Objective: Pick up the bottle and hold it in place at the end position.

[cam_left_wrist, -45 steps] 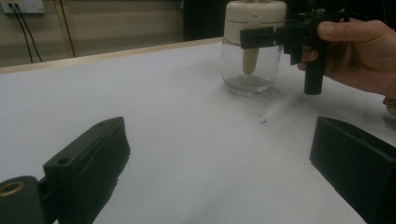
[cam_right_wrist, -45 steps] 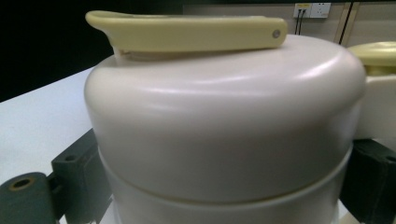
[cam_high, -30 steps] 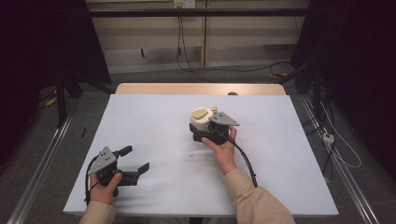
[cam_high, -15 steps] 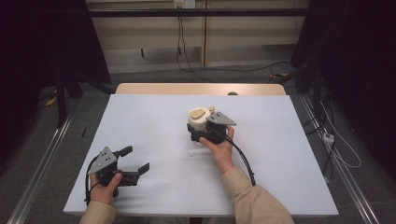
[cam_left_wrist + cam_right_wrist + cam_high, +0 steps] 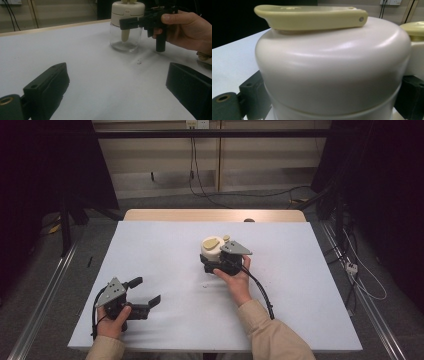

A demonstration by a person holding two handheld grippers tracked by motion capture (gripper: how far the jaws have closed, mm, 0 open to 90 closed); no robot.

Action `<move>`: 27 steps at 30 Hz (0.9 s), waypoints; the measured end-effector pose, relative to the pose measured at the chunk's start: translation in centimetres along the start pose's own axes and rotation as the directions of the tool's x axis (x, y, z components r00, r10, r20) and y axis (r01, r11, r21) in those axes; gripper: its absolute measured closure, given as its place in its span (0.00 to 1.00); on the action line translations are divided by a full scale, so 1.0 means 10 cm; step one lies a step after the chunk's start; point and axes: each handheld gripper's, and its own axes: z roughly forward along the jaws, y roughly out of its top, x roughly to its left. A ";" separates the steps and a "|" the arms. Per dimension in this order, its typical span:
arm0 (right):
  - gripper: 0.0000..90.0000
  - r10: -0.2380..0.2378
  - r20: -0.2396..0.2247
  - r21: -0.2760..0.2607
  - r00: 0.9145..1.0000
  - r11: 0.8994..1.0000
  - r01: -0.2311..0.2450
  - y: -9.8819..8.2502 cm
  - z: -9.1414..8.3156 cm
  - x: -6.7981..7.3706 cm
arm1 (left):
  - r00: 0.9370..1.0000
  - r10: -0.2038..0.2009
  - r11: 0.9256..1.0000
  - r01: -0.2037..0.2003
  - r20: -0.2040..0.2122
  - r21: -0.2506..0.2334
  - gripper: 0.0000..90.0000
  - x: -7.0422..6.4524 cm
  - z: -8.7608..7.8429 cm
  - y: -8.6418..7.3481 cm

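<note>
White table [image 5: 165, 250]; unlabelled jar [image 5: 212, 251] (right tongs [image 5: 220, 265] clamping).

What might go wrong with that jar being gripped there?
The right hand-held gripper clamps the jar around its cream lid, not the glass: lifting might pull the lid off or let the smooth, rounded surface slip. The left hand-held gripper waits open and apart, so nothing steadies the glass base if it tips.

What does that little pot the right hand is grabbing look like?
On the white table, just past its middle, stands a small jar between the right gripper's fingers. Its clear glass base, domed cream lid and yellowish top handle mark it out.
</note>
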 end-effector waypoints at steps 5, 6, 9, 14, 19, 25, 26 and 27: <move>0.07 0.018 -0.024 0.031 1.000 0.999 -0.017 -0.01 -0.05 -0.04 | 1.000 -0.004 1.000 0.004 0.001 0.003 0.04 0.00 0.01 -0.01; 0.07 0.018 -0.024 0.031 1.000 0.999 -0.017 -0.01 -0.05 -0.04 | 1.000 -0.002 1.000 0.002 0.000 0.005 0.04 0.00 0.01 -0.01; 0.07 0.014 -0.025 0.033 1.000 0.999 -0.014 -0.01 -0.05 -0.04 | 1.000 -0.005 1.000 0.005 0.000 0.002 0.04 -0.01 0.01 -0.01; 0.07 0.012 -0.027 0.035 1.000 0.999 -0.011 -0.01 -0.05 -0.04 | 1.000 -0.021 1.000 0.021 0.018 0.000 0.04 -0.02 0.04 0.00; 0.07 0.012 -0.028 0.038 1.000 0.999 -0.011 -0.01 -0.05 -0.04 | 0.999 -0.030 1.000 0.030 0.012 -0.007 0.04 -0.02 0.08 0.03; 0.07 0.012 -0.028 0.044 1.000 0.999 -0.010 0.00 -0.05 -0.04 | 0.999 -0.054 0.999 0.054 -0.003 -0.006 0.05 -0.03 0.14 0.08; 0.07 0.012 -0.028 0.044 1.000 0.999 -0.010 0.00 -0.05 -0.04 | 0.998 -0.060 0.998 0.059 -0.003 -0.011 0.05 -0.03 0.16 0.10; 0.07 0.012 -0.028 0.043 1.000 0.999 -0.010 0.00 -0.05 -0.05 | 0.998 -0.062 0.998 0.062 -0.002 -0.011 0.05 -0.03 0.18 0.11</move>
